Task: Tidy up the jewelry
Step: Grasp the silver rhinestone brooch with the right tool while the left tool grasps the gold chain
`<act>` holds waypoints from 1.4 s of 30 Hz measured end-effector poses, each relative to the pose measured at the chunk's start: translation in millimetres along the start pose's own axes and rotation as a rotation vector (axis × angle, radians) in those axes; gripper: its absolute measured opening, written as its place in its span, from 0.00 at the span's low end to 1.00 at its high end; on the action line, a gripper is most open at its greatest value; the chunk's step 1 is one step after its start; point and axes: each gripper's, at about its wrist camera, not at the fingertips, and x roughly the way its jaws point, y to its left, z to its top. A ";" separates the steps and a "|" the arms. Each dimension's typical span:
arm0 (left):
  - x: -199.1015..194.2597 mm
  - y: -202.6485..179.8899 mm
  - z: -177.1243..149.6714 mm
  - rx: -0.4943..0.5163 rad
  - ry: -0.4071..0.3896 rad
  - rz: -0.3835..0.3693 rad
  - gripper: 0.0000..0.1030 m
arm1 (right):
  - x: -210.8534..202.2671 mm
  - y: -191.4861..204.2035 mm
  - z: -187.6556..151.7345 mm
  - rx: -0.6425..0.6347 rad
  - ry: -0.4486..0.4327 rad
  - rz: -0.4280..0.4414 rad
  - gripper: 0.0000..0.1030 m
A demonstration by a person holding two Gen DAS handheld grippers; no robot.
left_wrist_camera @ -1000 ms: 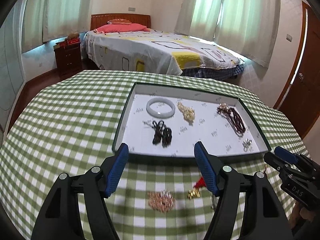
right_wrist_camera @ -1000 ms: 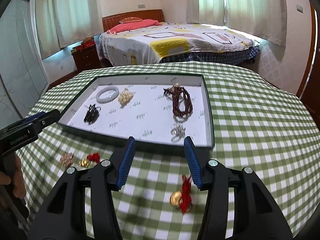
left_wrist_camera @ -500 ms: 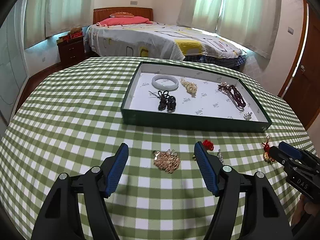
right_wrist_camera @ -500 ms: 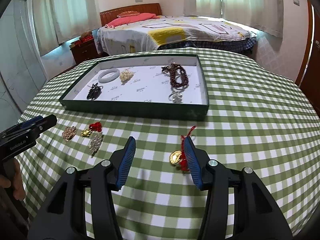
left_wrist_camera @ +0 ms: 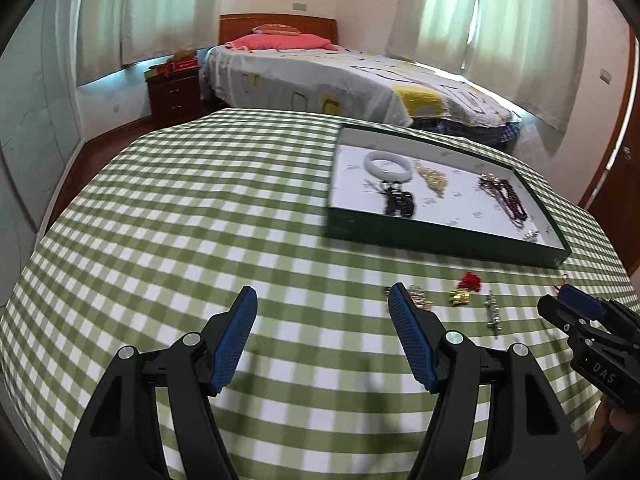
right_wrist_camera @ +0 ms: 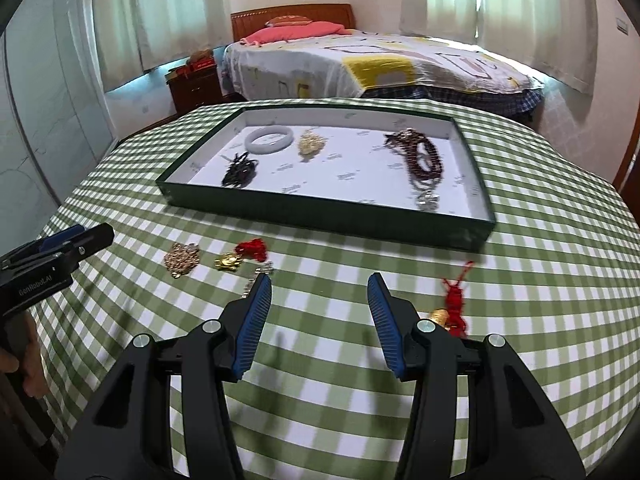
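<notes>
Dark green tray (right_wrist_camera: 328, 216), white bangle (right_wrist_camera: 268, 141), dark red beads (right_wrist_camera: 420, 156) inside

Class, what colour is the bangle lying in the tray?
The bangle is milky white, clearest in the right wrist view.

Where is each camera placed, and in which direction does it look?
Left wrist: on the left gripper, facing down over the checked table towards the bed; its open fingers and the right gripper show.
Right wrist: on the right gripper, facing likewise; its open fingers, the left gripper and a hand show.
Shared: the green tray.
</notes>
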 end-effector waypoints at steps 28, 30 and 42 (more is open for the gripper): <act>14.7 -0.6 -9.5 -0.009 0.059 -0.028 0.64 | 33.9 14.3 -1.8 -0.041 0.078 0.041 0.13; 16.2 -6.7 -9.9 -0.001 0.061 -0.038 0.64 | 30.7 9.1 -2.1 -0.034 0.072 0.036 0.13; 39.3 -50.9 -7.9 0.070 0.088 -0.095 0.64 | 17.8 -31.2 -5.5 0.040 0.044 -0.001 0.13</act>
